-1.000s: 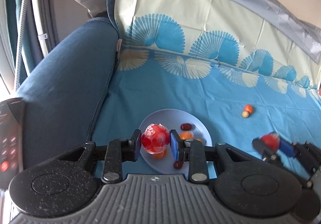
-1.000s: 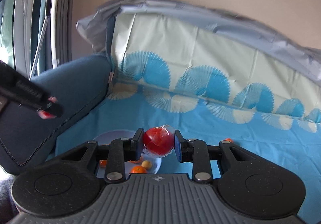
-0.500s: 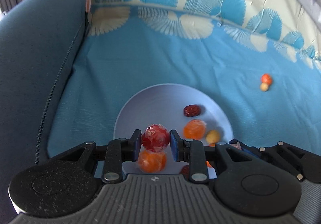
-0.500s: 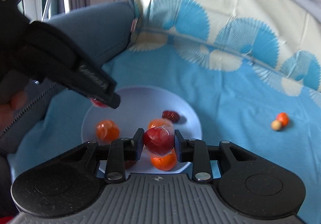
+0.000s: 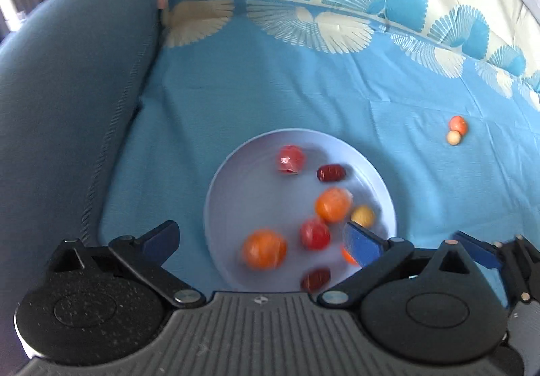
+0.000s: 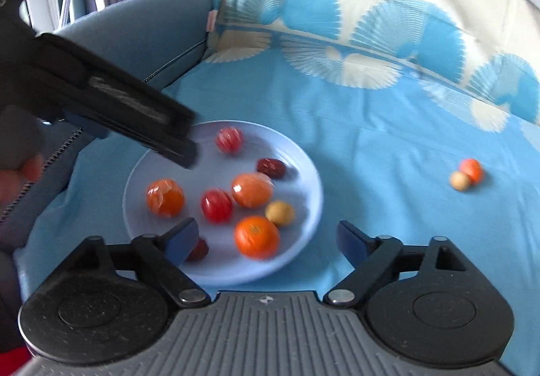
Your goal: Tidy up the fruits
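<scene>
We note left gripper (image 5: 260, 241) jaws opening, nothing between them; right gripper (image 6: 266, 241) likewise opening, released; round pale-lilac plate (image 6: 303, 173) mid-frame, wrapped red and orange fruits on it; two small fruits (image 6: 467, 173) at right on blue patterned cloth (image 6: 371, 140)

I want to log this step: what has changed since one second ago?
Both tongs, left and right, let go their red fruits onto the plate; jaws are opening, empty. Two small fruits on the cloth stayed.

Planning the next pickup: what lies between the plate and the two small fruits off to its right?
Nothing: only bare blue cloth lies between the plate and the two small fruits, clearest in the right wrist view.
</scene>
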Demonstrator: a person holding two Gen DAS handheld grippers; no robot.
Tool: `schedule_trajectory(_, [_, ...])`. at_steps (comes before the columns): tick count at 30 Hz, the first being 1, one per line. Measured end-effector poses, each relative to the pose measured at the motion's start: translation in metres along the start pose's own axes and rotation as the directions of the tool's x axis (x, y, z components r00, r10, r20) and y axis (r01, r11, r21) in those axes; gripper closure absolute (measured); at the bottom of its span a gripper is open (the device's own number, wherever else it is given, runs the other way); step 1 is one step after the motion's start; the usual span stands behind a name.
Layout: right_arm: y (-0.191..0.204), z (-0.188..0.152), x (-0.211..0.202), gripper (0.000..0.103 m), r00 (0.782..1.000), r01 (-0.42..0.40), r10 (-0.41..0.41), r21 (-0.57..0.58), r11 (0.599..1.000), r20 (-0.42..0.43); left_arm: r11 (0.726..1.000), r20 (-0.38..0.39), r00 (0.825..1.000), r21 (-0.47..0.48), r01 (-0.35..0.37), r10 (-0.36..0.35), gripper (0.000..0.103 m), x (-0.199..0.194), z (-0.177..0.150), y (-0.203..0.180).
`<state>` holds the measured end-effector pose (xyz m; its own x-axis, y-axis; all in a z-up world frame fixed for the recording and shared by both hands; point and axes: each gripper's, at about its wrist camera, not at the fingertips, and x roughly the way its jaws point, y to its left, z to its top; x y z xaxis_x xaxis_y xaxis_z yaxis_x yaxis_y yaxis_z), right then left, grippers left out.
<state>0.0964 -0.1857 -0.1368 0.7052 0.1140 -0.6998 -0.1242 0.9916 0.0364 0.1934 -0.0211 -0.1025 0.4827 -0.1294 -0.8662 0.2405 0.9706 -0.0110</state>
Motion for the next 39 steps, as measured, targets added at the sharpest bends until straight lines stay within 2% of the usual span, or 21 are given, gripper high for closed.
schedule_trajectory(3, [-0.006,-0.006,-0.040,0.008,1.000,0.026,-0.025,0.025,0.999,-0.019,0.997,-0.064,0.997,-0.047,-0.053,0.050,0.000,-0.047,-0.005,0.000])
schedule_trajectory(6, [-0.013,-0.007,-0.079,0.007,0.998,0.049,-0.047,0.078,0.996,-0.030,0.993,-0.053,0.997,-0.096,-0.068,0.063,0.000,-0.105,-0.005,0.001])
schedule_trajectory(8, [-0.019,-0.005,-0.104,0.007,0.998,0.054,-0.051,0.121,0.991,-0.031,0.991,-0.035,0.998,-0.119,-0.052,0.048,0.000,-0.145,-0.005,0.001])
schedule_trajectory(14, [-0.033,-0.001,-0.178,0.006,0.996,0.063,-0.073,0.207,0.976,0.044,0.986,0.046,0.999,-0.169,0.000,0.008,0.000,-0.268,-0.009,-0.009])
schedule_trajectory(16, [-0.035,0.000,-0.197,0.006,0.995,0.066,-0.082,0.220,0.973,0.064,0.988,0.080,0.997,-0.152,0.018,-0.006,0.000,-0.308,-0.009,-0.017])
schedule_trajectory(22, [-0.039,-0.005,-0.232,0.006,0.989,0.088,-0.113,0.234,0.968,0.093,0.993,0.215,0.975,-0.090,0.082,-0.061,0.000,-0.402,-0.017,-0.047])
schedule_trajectory(25, [-0.043,-0.010,-0.242,0.006,0.990,0.083,-0.110,0.275,0.958,0.086,0.993,0.260,0.961,-0.051,0.108,-0.091,0.000,-0.428,-0.023,-0.060])
schedule_trajectory(31, [-0.049,-0.019,-0.251,0.006,0.990,0.089,-0.120,0.327,0.941,0.075,0.988,0.287,0.949,-0.049,0.147,-0.127,0.000,-0.449,-0.034,-0.062])
schedule_trajectory(35, [-0.053,-0.019,-0.253,0.006,0.988,0.104,-0.137,0.337,0.936,0.077,0.986,0.283,0.948,-0.046,0.163,-0.143,0.000,-0.449,-0.038,-0.058])
schedule_trajectory(39, [-0.058,-0.018,-0.255,0.006,0.985,0.108,-0.148,0.351,0.930,0.088,0.989,0.282,0.952,-0.059,0.139,-0.117,0.000,-0.443,-0.034,-0.055])
